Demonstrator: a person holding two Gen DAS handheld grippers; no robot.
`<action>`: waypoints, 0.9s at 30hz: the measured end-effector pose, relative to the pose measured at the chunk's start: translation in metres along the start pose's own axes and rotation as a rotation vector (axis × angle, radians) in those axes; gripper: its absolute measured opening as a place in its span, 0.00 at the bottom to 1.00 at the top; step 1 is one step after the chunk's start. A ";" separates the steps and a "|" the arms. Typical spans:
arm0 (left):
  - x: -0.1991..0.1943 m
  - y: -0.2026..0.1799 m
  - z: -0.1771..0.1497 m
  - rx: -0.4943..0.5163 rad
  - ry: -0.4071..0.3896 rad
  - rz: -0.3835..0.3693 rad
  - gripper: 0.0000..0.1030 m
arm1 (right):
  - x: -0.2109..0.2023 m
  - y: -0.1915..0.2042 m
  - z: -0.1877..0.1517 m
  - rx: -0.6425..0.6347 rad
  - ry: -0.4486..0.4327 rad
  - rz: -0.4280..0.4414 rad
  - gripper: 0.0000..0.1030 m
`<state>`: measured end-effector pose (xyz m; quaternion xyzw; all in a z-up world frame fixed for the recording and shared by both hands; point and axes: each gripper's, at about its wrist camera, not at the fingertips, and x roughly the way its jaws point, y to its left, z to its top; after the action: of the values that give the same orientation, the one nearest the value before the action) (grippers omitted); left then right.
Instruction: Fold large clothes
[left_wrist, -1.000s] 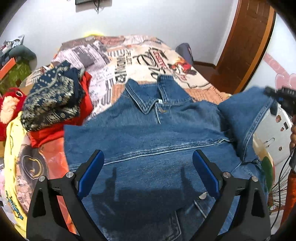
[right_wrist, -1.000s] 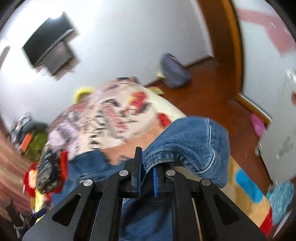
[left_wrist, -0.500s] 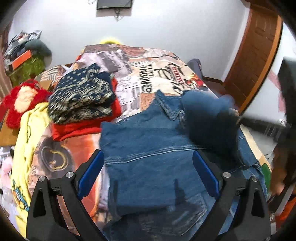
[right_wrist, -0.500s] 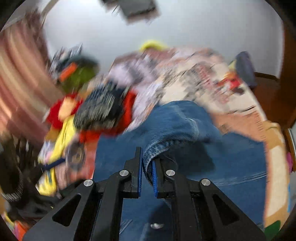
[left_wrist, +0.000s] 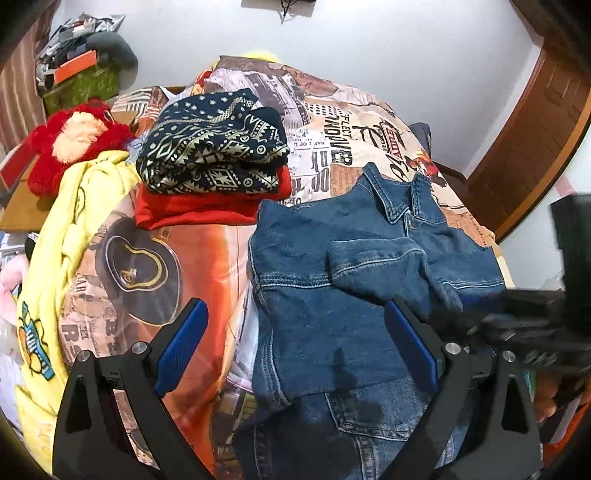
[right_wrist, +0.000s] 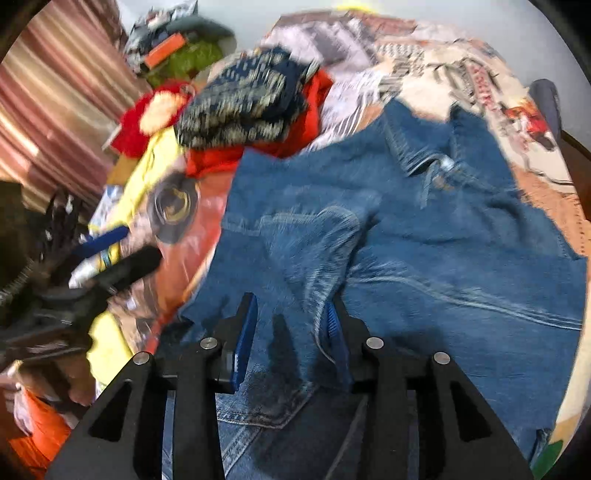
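Observation:
A blue denim jacket lies flat on the bed, collar away from me, and it also shows in the right wrist view. Its right sleeve is folded across the chest. My left gripper is open and empty, hovering above the jacket's lower left edge. My right gripper is open just above the folded sleeve's cuff and holds nothing. The right gripper shows blurred at the right edge of the left wrist view.
A stack of folded clothes, a navy patterned one on a red one, sits left of the jacket. A yellow garment and a red plush toy lie further left. The bed's right edge drops toward a wooden door.
My right gripper carried the sleeve leftward across the jacket, laid it on the chest and opened, letting it go. My left gripper shifted left and stayed open.

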<state>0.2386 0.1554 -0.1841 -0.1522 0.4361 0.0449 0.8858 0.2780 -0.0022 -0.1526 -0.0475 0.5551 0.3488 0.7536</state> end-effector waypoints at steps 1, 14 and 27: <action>0.001 -0.001 0.000 0.002 0.004 -0.001 0.94 | -0.007 -0.003 0.000 0.007 -0.023 -0.006 0.34; 0.018 -0.084 0.014 0.185 0.028 -0.030 0.94 | -0.122 -0.100 -0.016 0.225 -0.332 -0.201 0.34; 0.073 -0.109 0.014 0.276 0.112 0.087 0.94 | -0.157 -0.187 -0.074 0.255 -0.222 -0.440 0.34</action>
<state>0.3175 0.0526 -0.2087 -0.0122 0.4930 0.0143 0.8698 0.3050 -0.2511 -0.1026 -0.0332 0.4850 0.1074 0.8673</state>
